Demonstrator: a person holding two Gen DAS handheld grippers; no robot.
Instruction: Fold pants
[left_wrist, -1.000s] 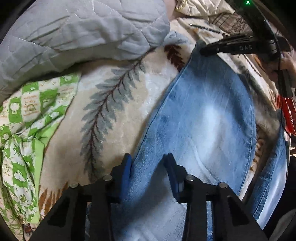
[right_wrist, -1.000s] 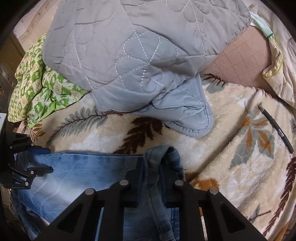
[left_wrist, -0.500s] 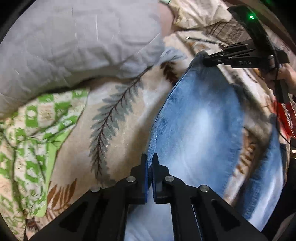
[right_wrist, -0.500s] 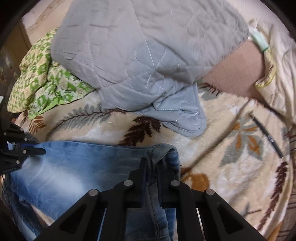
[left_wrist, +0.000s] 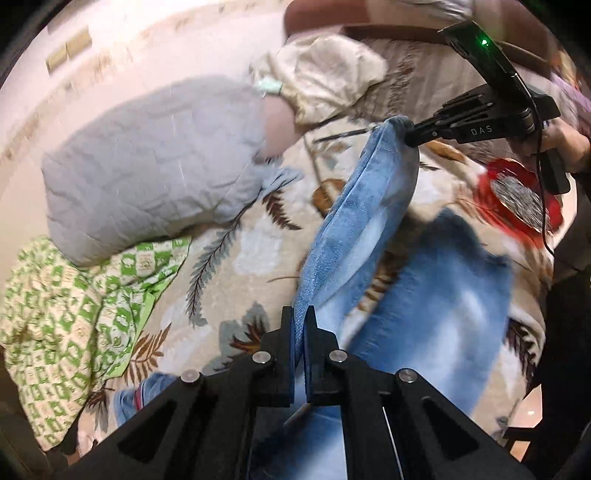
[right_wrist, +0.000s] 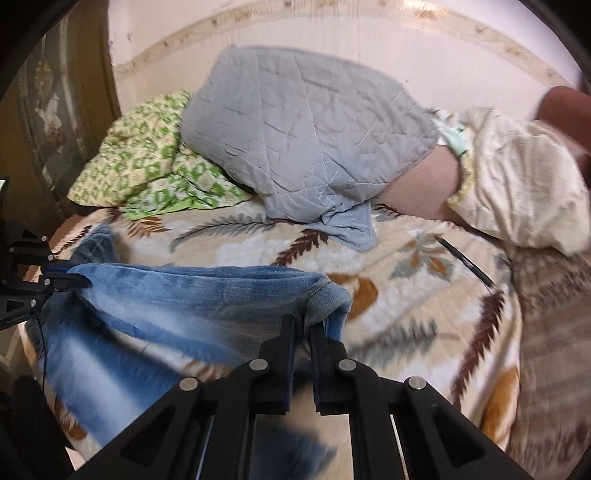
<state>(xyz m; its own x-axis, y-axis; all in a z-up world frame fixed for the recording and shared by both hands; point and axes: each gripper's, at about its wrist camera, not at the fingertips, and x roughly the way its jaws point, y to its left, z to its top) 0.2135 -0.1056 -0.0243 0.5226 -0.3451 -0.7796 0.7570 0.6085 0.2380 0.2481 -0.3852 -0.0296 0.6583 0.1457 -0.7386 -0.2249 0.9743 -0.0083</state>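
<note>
Light blue denim pants (left_wrist: 354, 229) hang stretched between my two grippers above a leaf-patterned blanket (left_wrist: 229, 258). My left gripper (left_wrist: 300, 321) is shut on one edge of the raised pant leg. My right gripper (right_wrist: 302, 328) is shut on the other end of that leg (right_wrist: 207, 295), near a folded hem. The right gripper also shows in the left wrist view (left_wrist: 410, 138), the left one in the right wrist view (right_wrist: 79, 281). The rest of the pants (left_wrist: 436, 306) lies on the blanket below.
A grey quilted cover (right_wrist: 306, 125) and a green checked cloth (right_wrist: 147, 173) are piled at the back of the bed. A cream pillow (right_wrist: 517, 177) lies at the right. A black pen (right_wrist: 465, 262) rests on the blanket. A red item (left_wrist: 517, 199) lies at the bed's edge.
Both grippers have lifted well up with the pant leg, which now hangs taut between them off the blanket. One second ago the left gripper was open; it closed on the denim.
</note>
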